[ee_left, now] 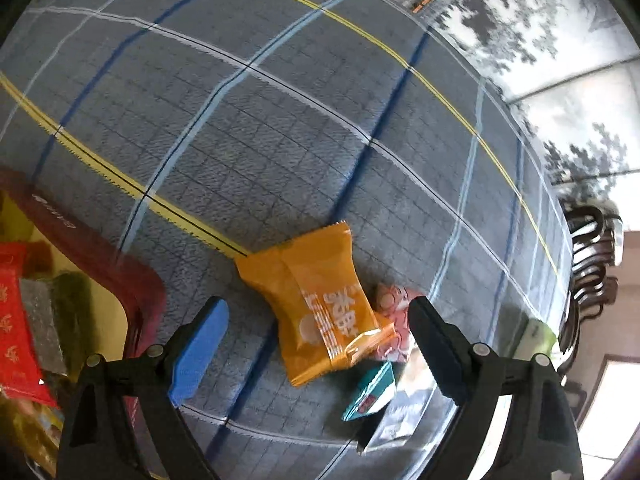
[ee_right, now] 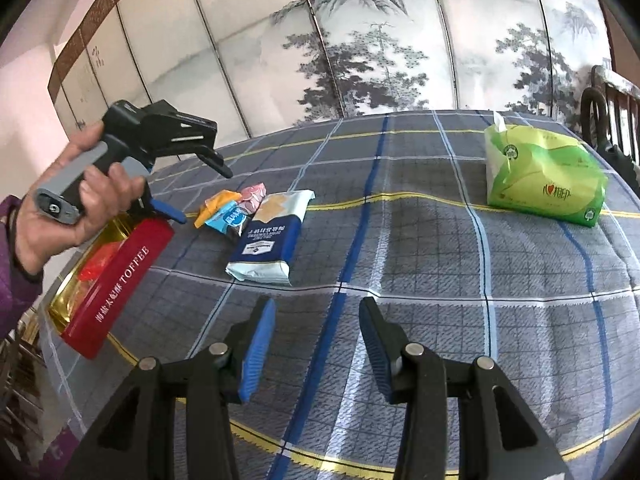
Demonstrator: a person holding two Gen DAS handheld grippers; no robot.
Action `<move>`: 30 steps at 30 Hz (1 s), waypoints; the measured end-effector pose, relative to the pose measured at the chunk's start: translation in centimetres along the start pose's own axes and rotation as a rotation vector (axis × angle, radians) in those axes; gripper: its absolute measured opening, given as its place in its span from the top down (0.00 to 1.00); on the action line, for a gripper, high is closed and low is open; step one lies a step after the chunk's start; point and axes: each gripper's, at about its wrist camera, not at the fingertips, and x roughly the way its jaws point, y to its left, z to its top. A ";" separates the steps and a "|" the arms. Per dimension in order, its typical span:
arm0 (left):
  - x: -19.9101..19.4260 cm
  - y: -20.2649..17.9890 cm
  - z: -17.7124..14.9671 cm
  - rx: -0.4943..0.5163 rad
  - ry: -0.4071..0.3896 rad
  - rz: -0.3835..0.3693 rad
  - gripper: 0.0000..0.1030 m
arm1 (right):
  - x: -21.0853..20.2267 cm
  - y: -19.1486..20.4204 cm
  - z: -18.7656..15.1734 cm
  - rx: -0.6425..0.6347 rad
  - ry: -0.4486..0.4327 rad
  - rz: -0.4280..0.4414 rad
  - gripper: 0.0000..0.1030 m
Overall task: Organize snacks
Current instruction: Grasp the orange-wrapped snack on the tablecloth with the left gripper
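Observation:
An orange snack packet lies on the checked tablecloth, and a pink packet touches its right side. My left gripper hangs open over the orange packet, fingers on either side and off it. A teal packet and a blue-and-white biscuit pack lie nearer. A hand holds the left gripper above the orange packet, pink packet and biscuit pack. My right gripper is open over bare cloth, holding nothing.
A red toffee tin with a gold inside stands at the table's left edge and holds red packets. At the far right stands a green tissue pack. Dark wooden chairs stand beyond it, before a painted screen.

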 end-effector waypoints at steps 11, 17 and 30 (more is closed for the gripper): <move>1.6 -0.3 0.3 -0.126 0.061 -0.007 0.38 | -0.1 -0.7 -0.1 0.038 -0.008 0.029 0.53; 1.8 -0.5 0.1 -0.112 0.041 0.008 0.30 | -0.2 -0.8 -0.1 0.049 -0.016 0.038 0.53; 0.3 0.6 -2.4 0.023 -0.058 0.022 0.72 | -0.2 -1.6 0.1 0.088 -0.024 0.026 0.52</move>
